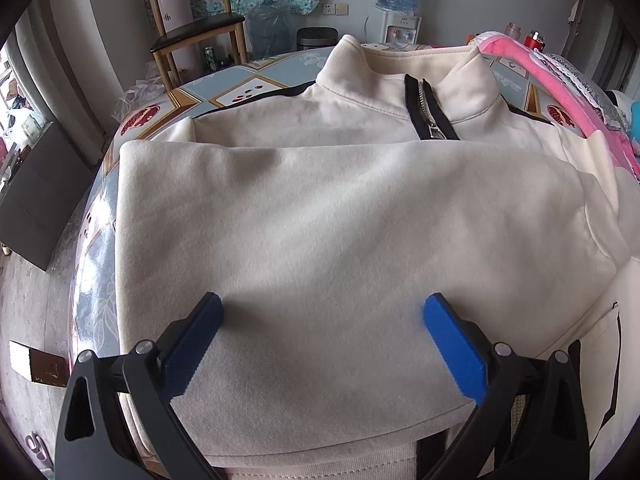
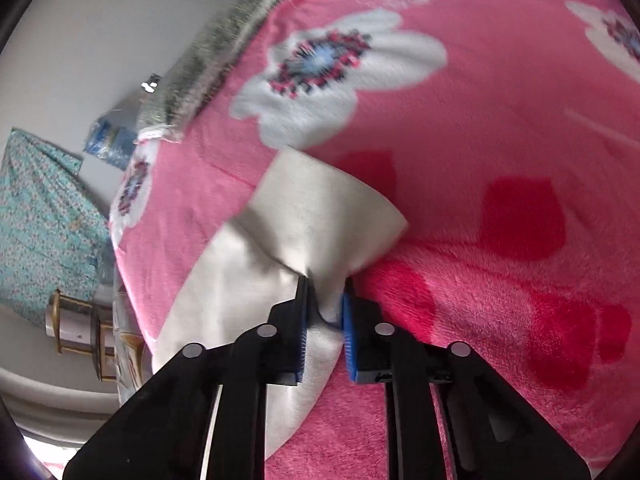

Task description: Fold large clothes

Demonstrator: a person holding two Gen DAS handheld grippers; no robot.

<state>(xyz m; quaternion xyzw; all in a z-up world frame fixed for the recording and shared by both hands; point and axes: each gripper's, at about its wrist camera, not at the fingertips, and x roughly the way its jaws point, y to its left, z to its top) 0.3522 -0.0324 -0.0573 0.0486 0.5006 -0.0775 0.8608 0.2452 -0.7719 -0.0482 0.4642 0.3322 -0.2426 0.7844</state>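
The table (image 1: 224,84), under a patterned blue, gold and white cloth, fills most of the left wrist view; its rounded left edge drops to bare grey floor (image 1: 36,280), where a dark flat box (image 1: 40,196) leans close by, and beyond the far edge stand a wooden chair (image 1: 196,28), a dark bin (image 1: 316,38) and a water dispenser (image 1: 400,4) against the wall. On the right the table meets a pink flowered blanket (image 2: 460,128), which takes up almost all of the right wrist view and leaves little free surface on that side. The cream sweatshirt (image 1: 340,220) lies across the table, collar at the far side with a black-trimmed zip (image 1: 426,114), one sleeve folded flat across the chest, the fabric smooth with only soft creases. Its other sleeve (image 2: 312,216) runs out over the pink blanket. The left gripper (image 1: 322,312) hovers over the folded sleeve with its blue pads spread wide, nothing between them. The right gripper (image 2: 326,292) has its jaws nearly together, pinching a bunched fold of that sleeve near the cuff end.
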